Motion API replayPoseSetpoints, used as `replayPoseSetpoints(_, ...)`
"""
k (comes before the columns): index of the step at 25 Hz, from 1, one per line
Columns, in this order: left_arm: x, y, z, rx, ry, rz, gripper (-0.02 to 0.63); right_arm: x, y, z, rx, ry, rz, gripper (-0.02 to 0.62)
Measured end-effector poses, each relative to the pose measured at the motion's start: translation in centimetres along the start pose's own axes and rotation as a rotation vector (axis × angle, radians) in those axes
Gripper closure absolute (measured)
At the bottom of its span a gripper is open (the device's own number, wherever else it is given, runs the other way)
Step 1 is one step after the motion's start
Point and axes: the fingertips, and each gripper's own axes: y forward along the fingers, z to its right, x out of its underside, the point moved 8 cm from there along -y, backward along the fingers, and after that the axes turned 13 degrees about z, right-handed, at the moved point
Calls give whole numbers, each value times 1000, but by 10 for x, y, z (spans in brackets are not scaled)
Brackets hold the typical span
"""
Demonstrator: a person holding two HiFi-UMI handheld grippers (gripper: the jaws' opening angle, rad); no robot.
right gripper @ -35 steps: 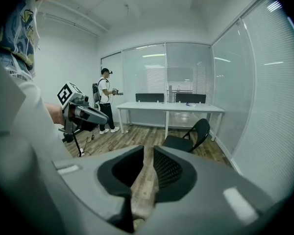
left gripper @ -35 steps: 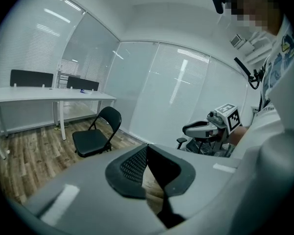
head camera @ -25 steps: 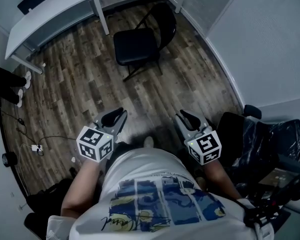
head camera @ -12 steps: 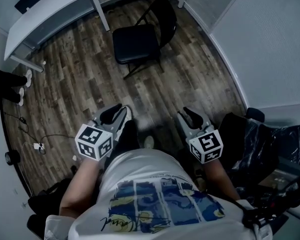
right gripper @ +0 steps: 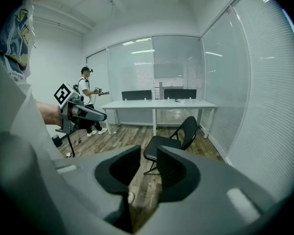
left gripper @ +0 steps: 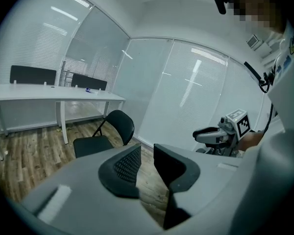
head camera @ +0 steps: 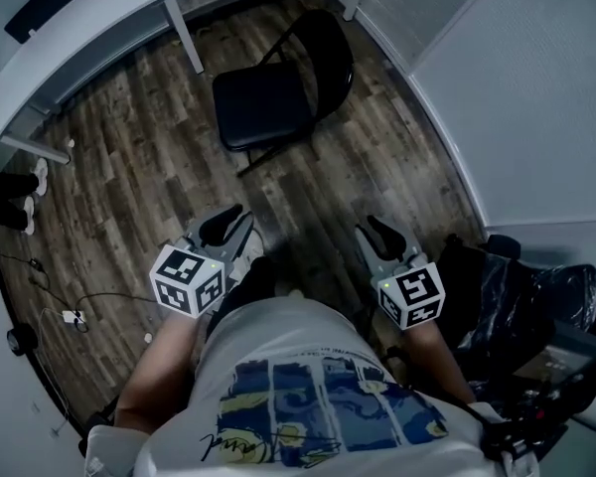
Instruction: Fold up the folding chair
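Observation:
An unfolded black folding chair (head camera: pixel 273 92) stands on the wood floor, its seat facing me and its backrest toward the glass wall. It also shows ahead in the left gripper view (left gripper: pixel 100 138) and the right gripper view (right gripper: pixel 171 138). My left gripper (head camera: pixel 228 229) is held low in front of my body, well short of the chair. Its jaws are opening, with a narrow gap and nothing between them (left gripper: pixel 147 153). My right gripper (head camera: pixel 377 235) is level with it on the right, also apart from the chair, open and empty (right gripper: pixel 148 155).
A long white table (head camera: pixel 79 38) runs along the back wall behind the chair. A black bag and gear (head camera: pixel 517 286) lie at the right. Cables (head camera: pixel 74 291) trail on the floor at left. Another person (right gripper: pixel 86 99) stands by the far wall.
I have stepped forward: the chair is larger and nearer in the head view. Both grippers came forward with me, and their jaws have parted a little.

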Motion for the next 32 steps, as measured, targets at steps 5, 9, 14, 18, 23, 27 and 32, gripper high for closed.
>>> replayPoseSetpoints(5, -20, 25, -49, 24, -2, -13, 508, -20, 56, 11, 24, 4, -4, 506)
replayPoseSetpoints(9, -30, 37, -87, 41, -6, -18, 505, -35, 96, 15, 39, -3, -7, 505)
replayPoseSetpoints(14, -36, 49, -126, 53, -9, -25, 503, -48, 132, 21, 67, -8, -3, 503)
replayPoseSetpoints(18, -36, 59, -141, 45, -36, -27, 502, -54, 147, 33, 74, -17, -29, 503)
replayPoseSetpoints(23, -35, 78, -164, 11, -61, -35, 498, -55, 179, 65, 77, -15, -58, 503)
replayPoseSetpoints(27, -36, 95, -182, -27, -80, -41, 491, -58, 212, 97, 69, -18, -77, 500)
replayPoseSetpoints(32, -29, 123, -203, -74, -105, -57, 477, -54, 249, 147, 79, -17, -103, 481)
